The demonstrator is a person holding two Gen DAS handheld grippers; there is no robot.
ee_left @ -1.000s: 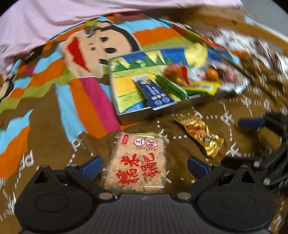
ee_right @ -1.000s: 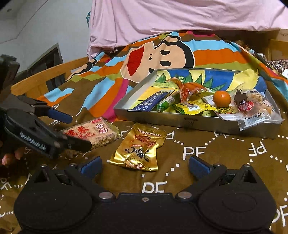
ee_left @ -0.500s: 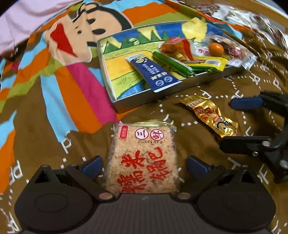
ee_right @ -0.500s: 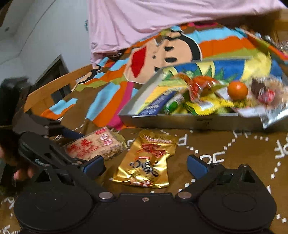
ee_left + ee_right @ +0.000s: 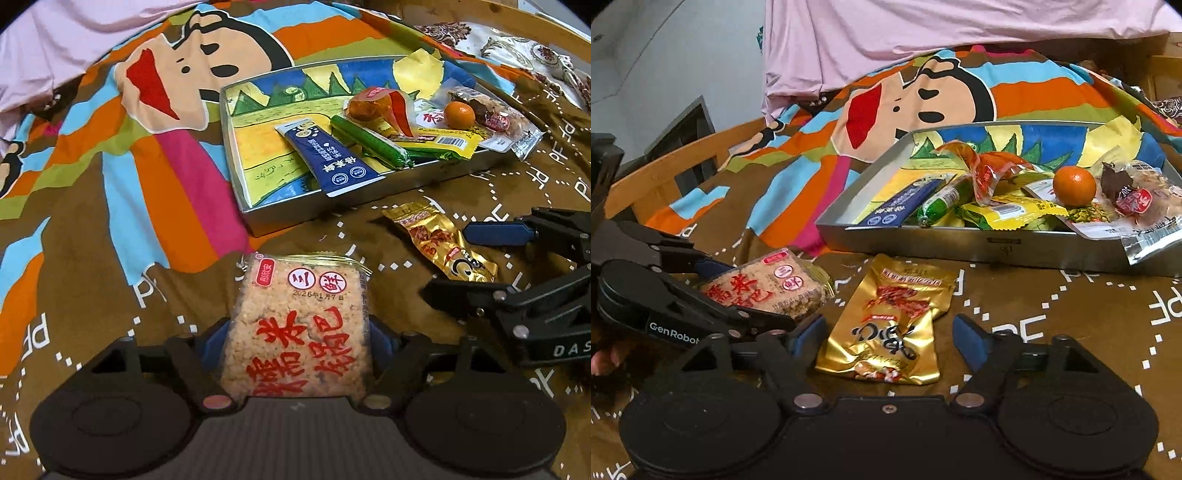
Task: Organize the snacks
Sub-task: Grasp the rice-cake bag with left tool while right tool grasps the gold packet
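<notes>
- Blanket (image 5: 92, 206): brown cloth with white dotted lettering and a striped cartoon face; it fills both views, as in the earlier frames, and everything else lies on it.
- Metal tray (image 5: 236, 155): upper centre of the left wrist view, upper right of the right wrist view (image 5: 960, 245). Its place on the blanket is unchanged. It holds a blue sachet (image 5: 327, 157), a green stick (image 5: 369, 142), a yellow packet (image 5: 439, 142) and an orange fruit (image 5: 459, 114).
- Rice cracker pack (image 5: 301, 332): bottom centre of the left wrist view, flat on the blanket in front of the tray. Its long axis runs up the frame, the sealed end with round stamps pointing toward the tray.
- Left gripper (image 5: 297, 341): its jaws have just been closing. A second ago the blue pads stood clear on either side of the pack; now they sit against its two long edges, partly hidden behind the wrapper, gripping it.
- Gold snack pouch (image 5: 886, 325): lower centre of the right wrist view, flat, long axis up the frame and leaning slightly right, printed top toward the tray.
- Right gripper (image 5: 890, 338): jaws have just been closing, narrower than before. The pouch lies between the pads (image 5: 969, 341); the left pad nears its edge, the right pad stands apart, so nothing is gripped.
</notes>
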